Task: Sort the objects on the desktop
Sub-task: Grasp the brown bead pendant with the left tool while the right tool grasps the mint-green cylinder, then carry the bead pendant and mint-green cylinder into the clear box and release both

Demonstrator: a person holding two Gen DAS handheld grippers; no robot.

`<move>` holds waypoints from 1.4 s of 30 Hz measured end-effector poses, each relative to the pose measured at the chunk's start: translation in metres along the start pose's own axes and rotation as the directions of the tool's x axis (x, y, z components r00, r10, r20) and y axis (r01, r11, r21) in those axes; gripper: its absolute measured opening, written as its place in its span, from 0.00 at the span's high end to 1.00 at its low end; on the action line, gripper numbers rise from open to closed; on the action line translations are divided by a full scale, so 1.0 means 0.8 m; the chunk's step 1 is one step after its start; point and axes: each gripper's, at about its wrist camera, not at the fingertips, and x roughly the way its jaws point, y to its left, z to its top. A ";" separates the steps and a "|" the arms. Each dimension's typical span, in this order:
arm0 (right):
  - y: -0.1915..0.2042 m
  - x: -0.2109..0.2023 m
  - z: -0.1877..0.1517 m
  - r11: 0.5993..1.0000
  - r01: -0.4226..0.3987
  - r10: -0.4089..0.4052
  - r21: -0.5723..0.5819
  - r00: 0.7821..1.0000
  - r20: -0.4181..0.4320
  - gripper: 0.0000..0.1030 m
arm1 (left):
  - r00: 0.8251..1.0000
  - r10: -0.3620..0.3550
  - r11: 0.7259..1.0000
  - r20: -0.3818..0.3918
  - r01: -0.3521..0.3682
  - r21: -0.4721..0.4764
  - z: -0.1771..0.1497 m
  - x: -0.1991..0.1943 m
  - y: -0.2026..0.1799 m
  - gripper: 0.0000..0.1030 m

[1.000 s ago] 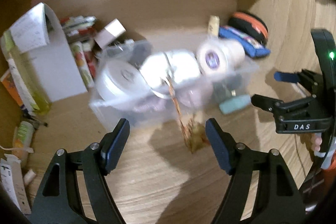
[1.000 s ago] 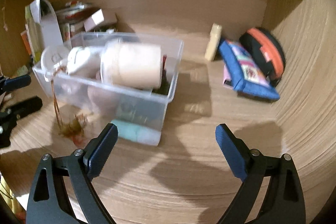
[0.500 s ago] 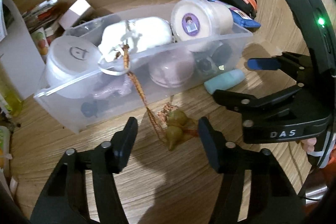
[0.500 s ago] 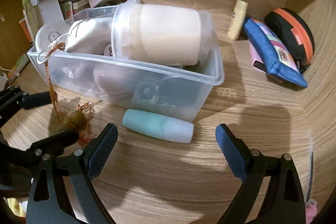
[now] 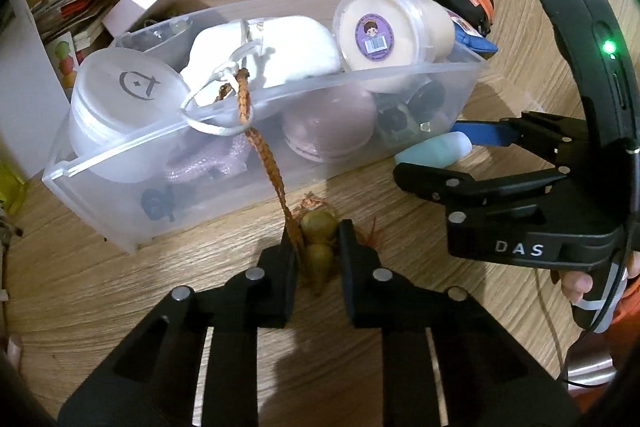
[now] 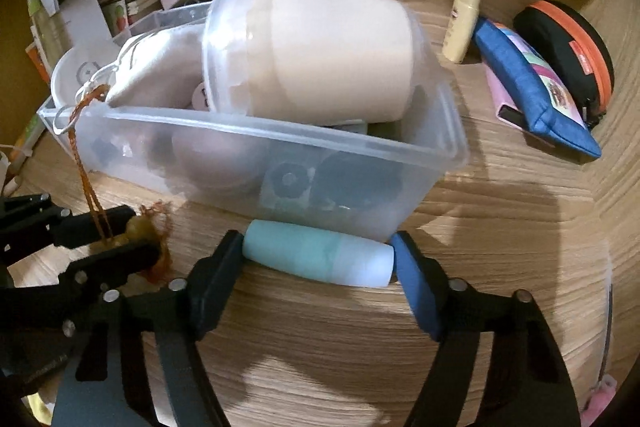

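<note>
Your left gripper (image 5: 318,247) has just closed on the small gourd charm (image 5: 318,239) lying near the clear bin (image 5: 472,71). It's light and hard, but its braided cord (image 5: 264,151) stays looped inside, so lift gently. Your right gripper (image 6: 318,259) has just closed endwise around the smooth mint bottle (image 6: 320,258); it may slip.

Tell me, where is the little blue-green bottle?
The blue-green bottle lies on its side on the wooden desk, right against the front of the clear box. In the right wrist view it sits lengthwise between the right gripper fingers.
</note>
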 end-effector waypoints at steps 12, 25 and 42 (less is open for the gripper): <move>0.000 -0.051 -0.017 0.999 -0.039 0.041 -0.028 0.995 0.094 0.31 | 0.999 0.003 0.999 0.050 -0.001 -0.047 -0.006 -0.038 0.009 0.82; -0.007 -0.118 0.008 0.997 -0.075 0.079 -0.028 0.965 0.251 0.31 | 0.972 0.052 0.995 0.231 -0.031 -0.093 0.025 -0.117 0.038 0.82; 0.031 -0.114 0.073 0.985 -0.132 0.162 -0.116 0.934 0.318 0.31 | 0.943 0.122 0.985 0.309 -0.077 -0.156 0.096 -0.123 0.091 0.82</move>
